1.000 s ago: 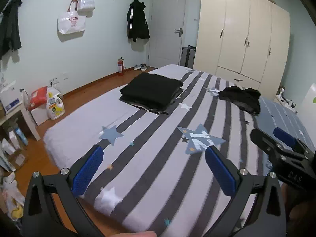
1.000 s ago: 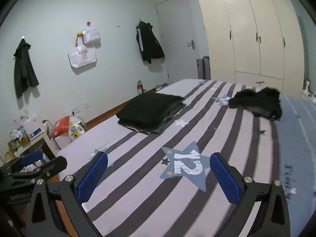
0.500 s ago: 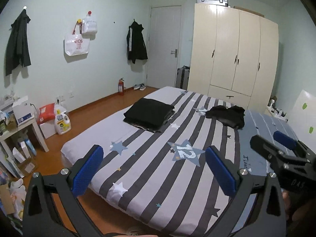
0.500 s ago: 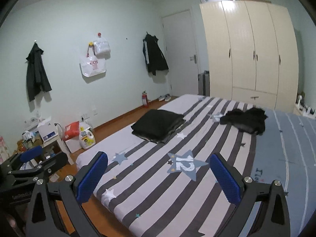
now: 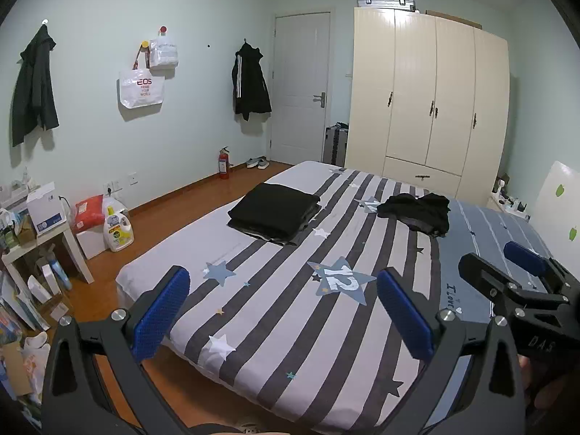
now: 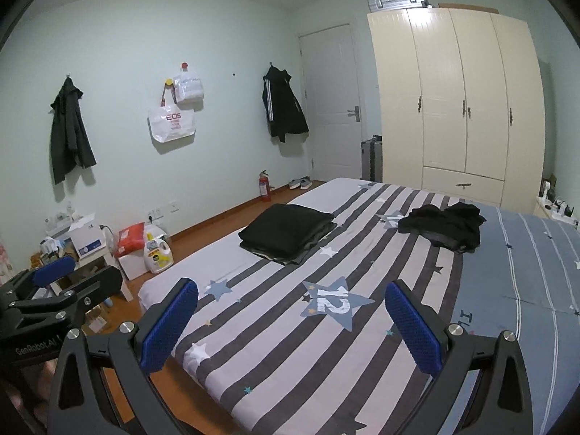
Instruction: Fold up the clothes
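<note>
A neat stack of folded dark clothes [image 5: 275, 213] lies on the striped bed [image 5: 275, 326], left of middle; it also shows in the right wrist view [image 6: 288, 232]. A crumpled black garment [image 5: 417, 212] lies further right near the blue sheet, also seen in the right wrist view [image 6: 446, 226]. My left gripper [image 5: 282, 311] is open and empty, held back from the bed's near end. My right gripper [image 6: 291, 320] is open and empty, beside the left one. Each gripper shows at the edge of the other's view.
A cream wardrobe [image 5: 427, 108] and white door [image 5: 301, 87] stand at the far end. A small white table [image 5: 43, 232], detergent bottle [image 5: 116, 228] and boxes crowd the floor at left. Wooden floor [image 5: 174, 217] runs along the bed's left side.
Both grippers have pulled back and up from the bed, so the whole bed and room now show. Both stay open and empty.
</note>
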`<act>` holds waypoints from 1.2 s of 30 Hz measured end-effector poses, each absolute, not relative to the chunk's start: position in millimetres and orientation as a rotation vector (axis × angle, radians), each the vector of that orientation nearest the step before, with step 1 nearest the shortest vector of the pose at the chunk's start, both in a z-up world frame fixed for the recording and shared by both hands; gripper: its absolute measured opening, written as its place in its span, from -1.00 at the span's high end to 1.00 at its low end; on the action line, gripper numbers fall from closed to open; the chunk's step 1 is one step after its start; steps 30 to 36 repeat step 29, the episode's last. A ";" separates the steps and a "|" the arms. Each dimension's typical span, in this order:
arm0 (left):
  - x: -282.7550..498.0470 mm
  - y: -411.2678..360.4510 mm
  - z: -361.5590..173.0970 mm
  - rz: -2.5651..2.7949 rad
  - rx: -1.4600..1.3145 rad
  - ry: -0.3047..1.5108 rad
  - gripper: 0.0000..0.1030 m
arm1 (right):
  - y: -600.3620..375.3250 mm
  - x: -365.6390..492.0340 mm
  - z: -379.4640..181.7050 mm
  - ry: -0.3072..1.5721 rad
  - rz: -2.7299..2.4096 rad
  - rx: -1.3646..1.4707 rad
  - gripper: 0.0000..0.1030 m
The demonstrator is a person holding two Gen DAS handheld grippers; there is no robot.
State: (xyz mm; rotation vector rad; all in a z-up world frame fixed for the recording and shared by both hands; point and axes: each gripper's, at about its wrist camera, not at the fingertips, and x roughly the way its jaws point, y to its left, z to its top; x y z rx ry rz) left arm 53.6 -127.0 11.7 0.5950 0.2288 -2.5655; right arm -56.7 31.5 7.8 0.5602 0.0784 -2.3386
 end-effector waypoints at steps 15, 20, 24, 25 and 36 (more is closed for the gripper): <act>48.8 -121.2 8.2 -2.555 0.584 0.218 -0.98 | 37.1 -63.7 0.1 0.072 -2.328 0.565 -0.98; 50.3 -119.7 9.8 -2.552 0.574 0.204 -0.98 | 37.0 -63.2 0.6 0.071 -2.327 0.559 -0.98; 50.9 -120.3 10.7 -2.553 0.571 0.208 -0.98 | 37.4 -63.6 0.9 0.068 -2.327 0.560 -0.98; 51.0 -119.9 10.8 -2.554 0.570 0.207 -0.98 | 37.9 -63.7 0.7 0.069 -2.328 0.559 -0.98; 51.8 -119.6 12.4 -2.558 0.556 0.206 -0.98 | 36.5 -62.1 0.9 0.079 -2.327 0.554 -0.98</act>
